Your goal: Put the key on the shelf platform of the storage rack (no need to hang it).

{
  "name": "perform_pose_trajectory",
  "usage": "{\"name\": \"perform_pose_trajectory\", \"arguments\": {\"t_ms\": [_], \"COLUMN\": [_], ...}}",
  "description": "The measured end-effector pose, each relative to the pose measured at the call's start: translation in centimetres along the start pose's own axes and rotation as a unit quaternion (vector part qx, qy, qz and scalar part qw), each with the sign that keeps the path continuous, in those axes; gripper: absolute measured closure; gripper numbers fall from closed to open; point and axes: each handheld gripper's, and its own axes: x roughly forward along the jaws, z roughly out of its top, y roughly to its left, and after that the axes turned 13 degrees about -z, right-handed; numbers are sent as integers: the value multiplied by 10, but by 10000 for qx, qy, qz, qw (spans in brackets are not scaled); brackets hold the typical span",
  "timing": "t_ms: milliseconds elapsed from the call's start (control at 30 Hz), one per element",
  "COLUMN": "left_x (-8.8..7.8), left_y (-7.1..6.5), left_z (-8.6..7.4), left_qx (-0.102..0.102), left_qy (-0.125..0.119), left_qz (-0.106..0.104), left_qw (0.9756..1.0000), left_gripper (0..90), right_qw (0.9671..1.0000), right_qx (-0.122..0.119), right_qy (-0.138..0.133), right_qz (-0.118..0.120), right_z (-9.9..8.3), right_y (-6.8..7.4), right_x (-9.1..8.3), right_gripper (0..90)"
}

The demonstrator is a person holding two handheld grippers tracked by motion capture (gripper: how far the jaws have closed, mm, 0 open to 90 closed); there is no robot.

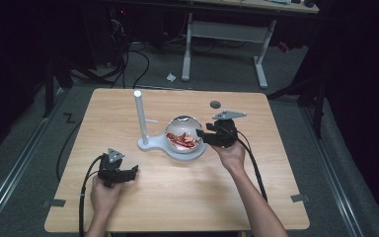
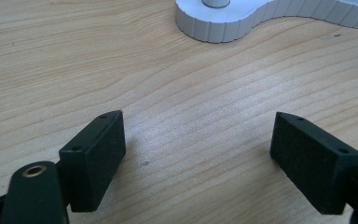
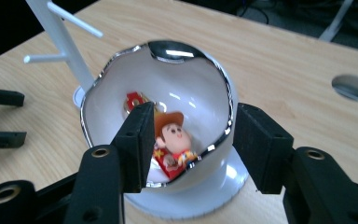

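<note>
Wooden bench (image 1: 177, 187), right tool (image 3: 193, 140) open astride the white bowl's (image 3: 186, 88) rim at 3 o'clock, cowboy doll (image 3: 172, 140) inside, left tool (image 2: 198, 158) open over bare wood at 7 o'clock

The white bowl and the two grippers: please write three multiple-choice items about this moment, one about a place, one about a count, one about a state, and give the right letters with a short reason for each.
1. Where does the small doll lie?
A. inside the white bowl
B. on the bare table
C. between the jaws of the left gripper

2. How many thin side pegs stand out from the white post in the right gripper view?
A. none
B. two
C. five

3. How is the left gripper?
A. shut on the doll
B. shut on the post
C. open over bare wood

Answers:
1. A: the doll rests in the bowl's hollow, and the right gripper has one jaw inside the rim and one outside.
2. B: two pegs show on the post.
3. C: its jaws stand wide apart with only the table between them.
</note>
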Motion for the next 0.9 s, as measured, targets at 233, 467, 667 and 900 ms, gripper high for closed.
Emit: {"name": "perform_pose_trajectory", "arguments": {"t_ms": [233,467,667,900], "left_x": [0,0,0,0], "left_y": [0,0,0,0], "left_z": [0,0,0,0], "left_qx": [-1,4,5,2], "left_qy": [-1,5,5,0], "left_qz": [1,1,3,3], "left_qw": [10000,10000,10000,10000], "left_gripper": [185,185,185,185], "right_qw": [9999,9997,9994,9992], "right_qx": [-33,68,120,132], "right_qy": [-80,-83,-224,-255], "right_qz": [-120,-215,-247,-288], "right_z": [-4,-11,-11,-12], "right_y": [-7,-16,-22,-27], "right_x": [-9,-17,-28,-36], "right_gripper": [487,458,457,457]}}
